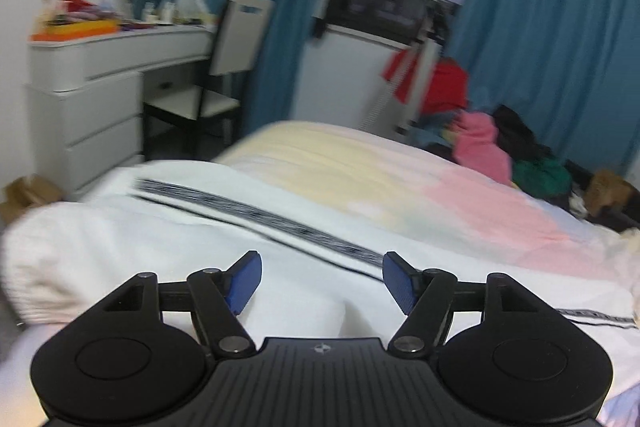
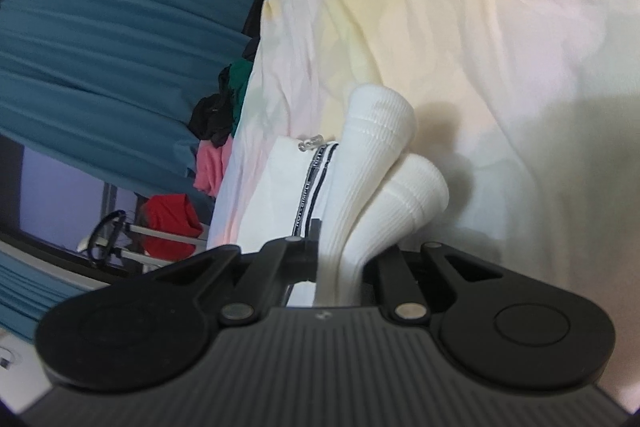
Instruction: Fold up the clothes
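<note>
A white garment (image 1: 168, 227) with a black patterned stripe (image 1: 256, 215) lies spread on the bed. My left gripper (image 1: 322, 281) hovers just above it, open and empty, blue pads wide apart. In the right wrist view my right gripper (image 2: 340, 251) is shut on the garment's two white ribbed cuffs (image 2: 376, 163), which stick out forward between the fingers. The same garment's striped panel (image 2: 308, 187) hangs beside the cuffs. The right fingertips are hidden by the fabric.
The bed has a pastel pink and yellow sheet (image 1: 440, 195). A pile of pink, green, black and red clothes (image 1: 504, 143) sits at the far side. A white dresser (image 1: 104, 83) and chair (image 1: 216, 75) stand left; blue curtains (image 1: 552, 39) behind.
</note>
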